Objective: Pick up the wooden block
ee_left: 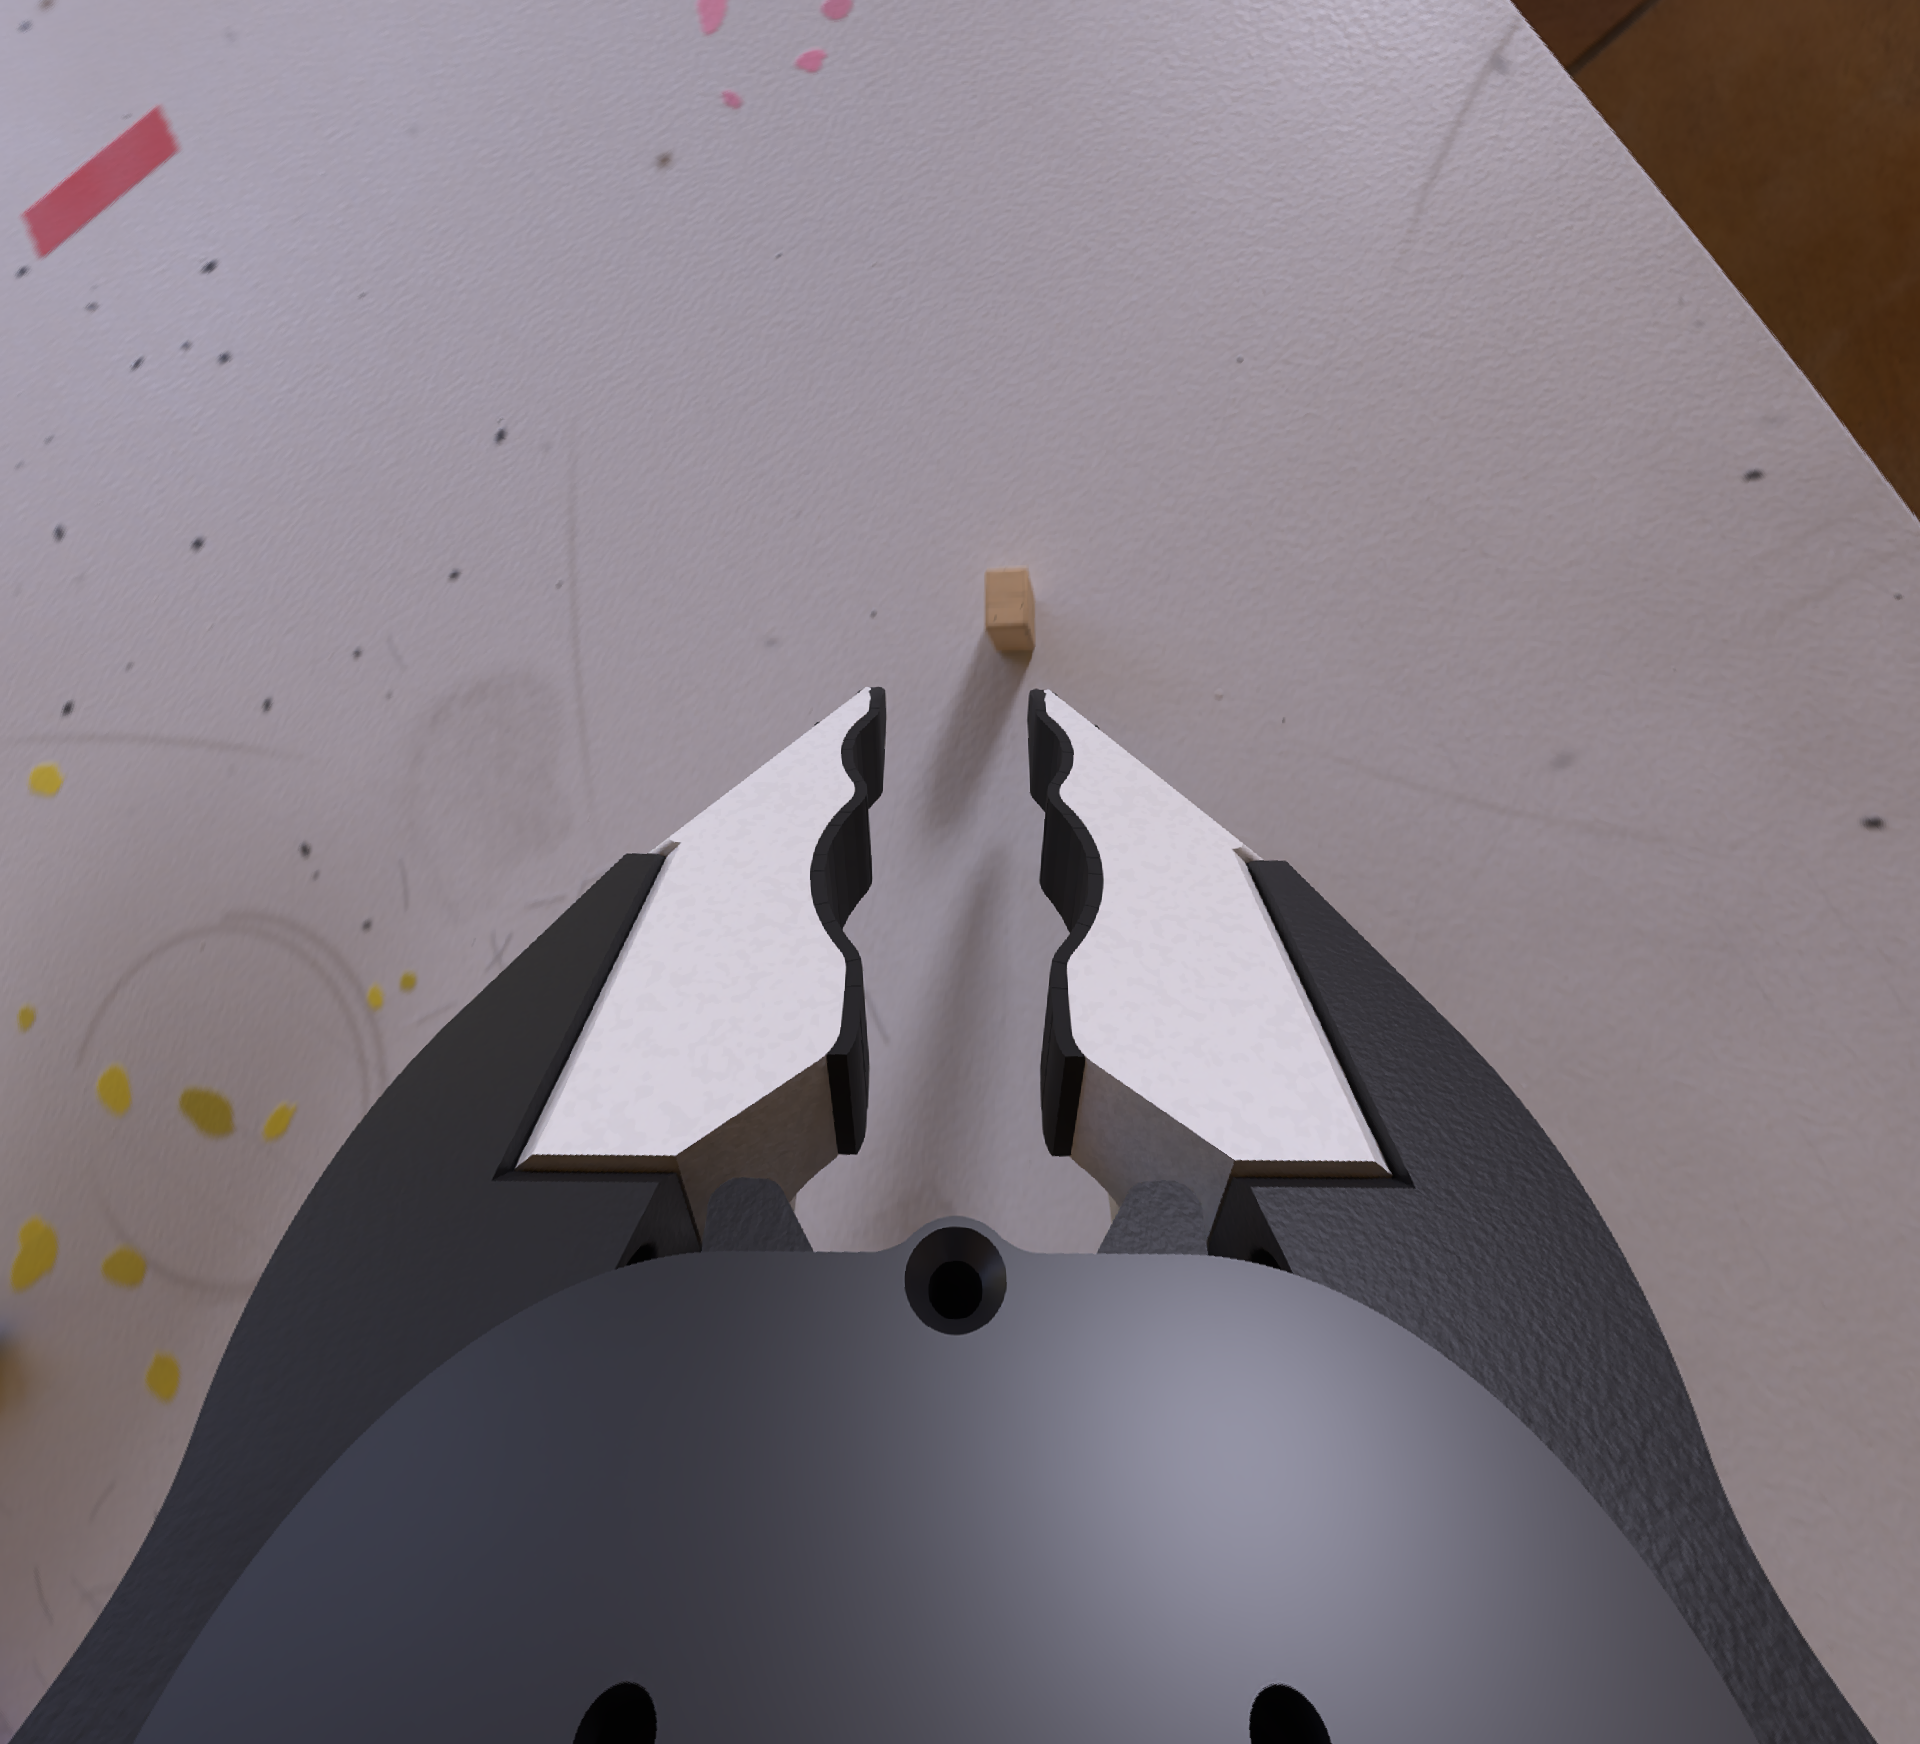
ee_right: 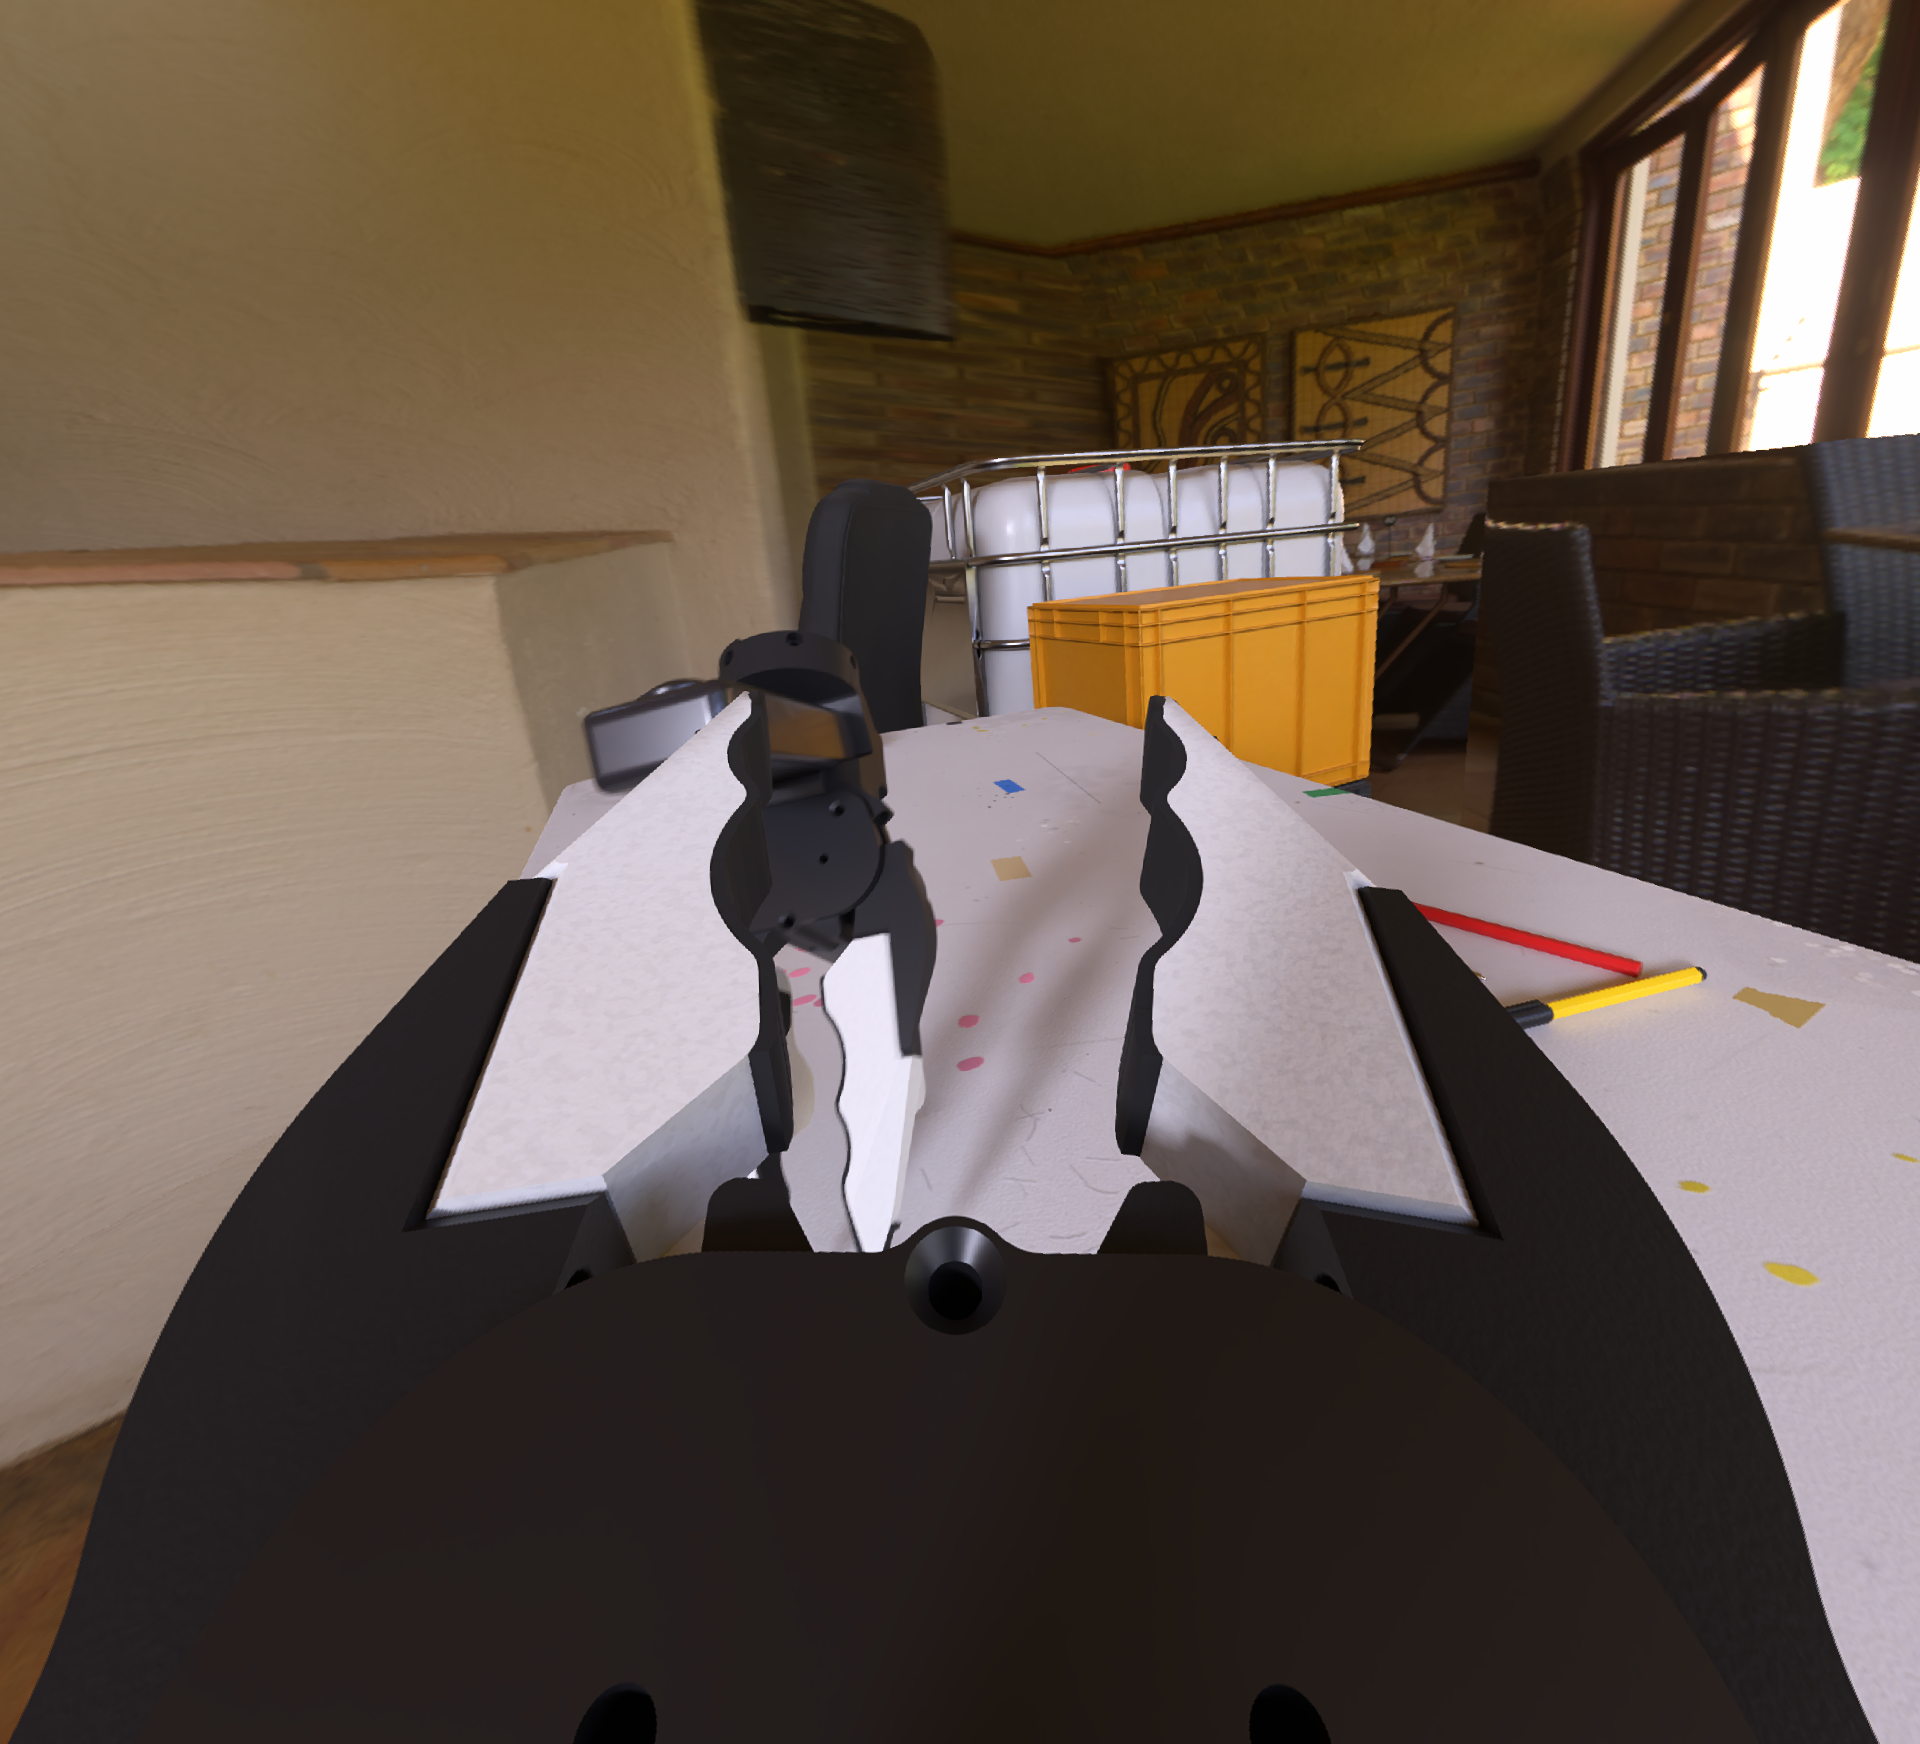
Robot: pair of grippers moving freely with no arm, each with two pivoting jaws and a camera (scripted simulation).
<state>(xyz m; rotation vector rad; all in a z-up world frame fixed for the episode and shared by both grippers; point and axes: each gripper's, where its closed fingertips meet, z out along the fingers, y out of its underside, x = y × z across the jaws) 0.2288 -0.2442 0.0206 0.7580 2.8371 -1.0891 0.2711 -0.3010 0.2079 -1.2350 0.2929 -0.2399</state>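
A small light wooden block [ee_left: 1009,611] lies on the white speckled table [ee_left: 1247,292] in the left wrist view. My left gripper [ee_left: 956,702] hovers above the table, open and empty, with the block just beyond its fingertips and slightly right of their gap. My right gripper [ee_right: 951,723] is open and empty, low over the table and looking along it. The left gripper also shows in the right wrist view [ee_right: 831,915], pointing down between the right gripper's fingers. The block does not show in the right wrist view.
The table's right edge [ee_left: 1662,240] runs diagonally, with wooden floor beyond. A red pen [ee_right: 1527,941] and a yellow pen [ee_right: 1610,993] lie at the right of the table. A yellow crate [ee_right: 1205,666], a caged white tank [ee_right: 1143,520] and wicker chairs [ee_right: 1683,728] stand beyond.
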